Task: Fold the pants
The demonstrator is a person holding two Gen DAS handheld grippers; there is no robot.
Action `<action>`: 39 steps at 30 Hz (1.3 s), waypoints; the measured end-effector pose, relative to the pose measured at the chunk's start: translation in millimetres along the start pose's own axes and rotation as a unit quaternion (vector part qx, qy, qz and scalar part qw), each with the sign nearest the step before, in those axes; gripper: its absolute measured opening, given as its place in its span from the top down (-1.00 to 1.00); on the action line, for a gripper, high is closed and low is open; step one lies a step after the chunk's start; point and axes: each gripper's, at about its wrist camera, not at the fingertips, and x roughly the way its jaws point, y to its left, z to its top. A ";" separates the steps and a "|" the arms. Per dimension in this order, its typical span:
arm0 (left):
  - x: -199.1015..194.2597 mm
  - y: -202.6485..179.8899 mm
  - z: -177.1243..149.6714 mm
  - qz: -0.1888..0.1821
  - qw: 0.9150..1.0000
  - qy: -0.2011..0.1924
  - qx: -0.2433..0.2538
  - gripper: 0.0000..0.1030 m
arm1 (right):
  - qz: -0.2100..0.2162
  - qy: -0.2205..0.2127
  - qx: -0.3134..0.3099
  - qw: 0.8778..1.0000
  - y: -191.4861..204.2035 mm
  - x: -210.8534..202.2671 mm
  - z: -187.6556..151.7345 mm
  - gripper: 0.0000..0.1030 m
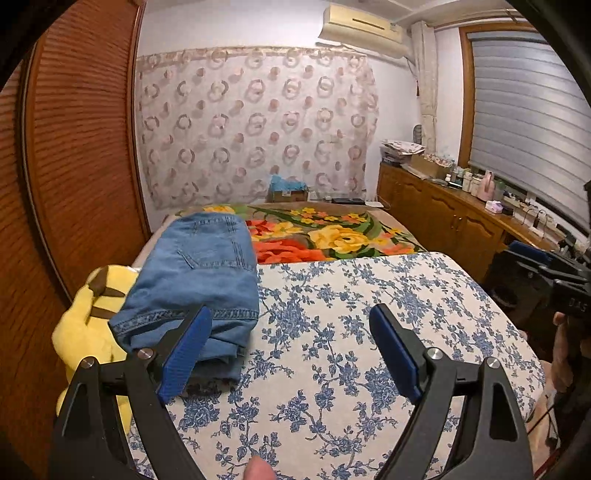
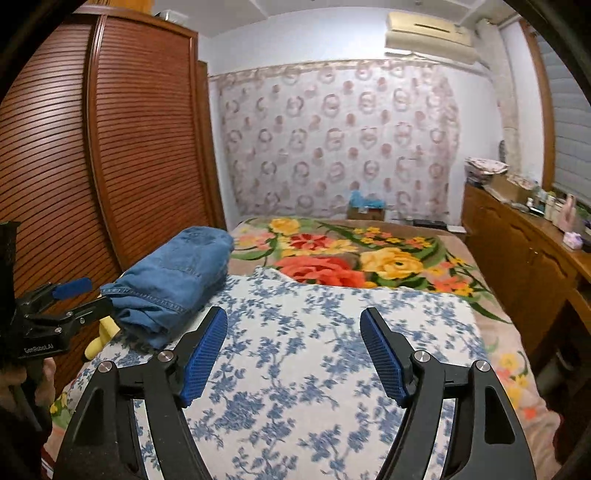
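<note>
While the folded blue denim pants point(image 1: 192, 280) lie lengthwise ahead-left on the floral-sheeted bed point(image 1: 369, 314), the left hand-held gripper point(image 1: 291, 354) hovers nearer, wide and empty; the right hand-held gripper point(image 2: 295, 354) likewise gapes empty.

Each hand-held gripper point(image 2: 293, 350): black arms w/ silver screws, ribbed blue pads point(image 2: 205, 356).

Bedroom surroundings, both wrist views.
Blue-and-white floral cloth point(image 1: 369, 314) covers the foreground; flowered blanket point(image 1: 332, 236) behind it at centre. Yellow plush toy point(image 1: 85, 321) at lower left. Louvred wardrobe point(image 2: 110, 147) fills the left; patterned curtain point(image 1: 255, 122) upper centre; air conditioner point(image 1: 360, 27) top right; cluttered wooden cabinet point(image 1: 443, 210) right.
</note>
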 end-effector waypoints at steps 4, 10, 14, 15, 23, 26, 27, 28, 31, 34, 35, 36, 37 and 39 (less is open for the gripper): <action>-10.0 -8.9 5.0 -0.003 1.000 -0.008 -0.007 -0.70 | -0.014 -0.015 0.002 1.000 2.7 -16.2 -1.6 -0.50; -22.9 -18.0 14.7 0.001 1.000 -0.021 -0.008 -0.70 | -0.028 -0.030 0.004 0.999 12.4 -37.1 -6.6 -0.53; -32.7 -25.5 19.9 0.000 1.000 -0.029 -0.003 -0.70 | -0.036 -0.038 0.005 0.999 15.7 -44.9 -14.4 -0.53; -35.6 -27.6 20.7 0.002 1.000 -0.031 -0.001 -0.70 | -0.039 -0.041 0.006 0.998 16.8 -46.8 -16.1 -0.53; -43.1 -33.5 20.3 0.003 0.999 -0.037 0.000 -0.70 | -0.040 -0.044 0.010 0.998 15.5 -54.1 -21.4 -0.54; -44.9 -36.5 19.3 0.003 0.999 -0.035 0.002 -0.70 | -0.040 -0.044 0.009 0.998 14.2 -54.5 -21.0 -0.54; -46.3 -37.9 19.2 0.003 0.999 -0.034 0.003 -0.70 | -0.040 -0.044 0.010 0.998 13.9 -54.9 -20.4 -0.54; -46.6 -39.3 18.6 0.004 0.999 -0.034 0.004 -0.70 | -0.041 -0.044 0.011 0.998 13.9 -55.0 -19.9 -0.54; -47.7 -41.9 18.0 0.002 0.999 -0.033 0.003 -0.70 | -0.042 -0.044 0.012 0.998 13.6 -55.4 -19.9 -0.54; -48.1 -43.5 17.7 0.003 0.999 -0.033 0.003 -0.70 | -0.042 -0.044 0.012 0.998 11.0 -55.9 -20.0 -0.54; -47.3 -42.3 18.0 0.002 0.999 -0.033 0.003 -0.70 | -0.041 -0.044 0.012 0.998 11.0 -56.3 -19.7 -0.54; -48.1 -43.1 17.9 0.002 0.999 -0.033 0.002 -0.70 | -0.041 -0.043 0.012 0.998 11.2 -56.8 -19.4 -0.54; -46.5 -41.6 18.2 0.002 0.999 -0.033 0.002 -0.70 | -0.040 -0.043 0.011 0.998 10.1 -57.6 -18.7 -0.54; -46.5 -41.5 18.2 0.002 0.999 -0.033 0.002 -0.70 | -0.040 -0.044 0.010 0.998 10.8 -58.7 -17.9 -0.55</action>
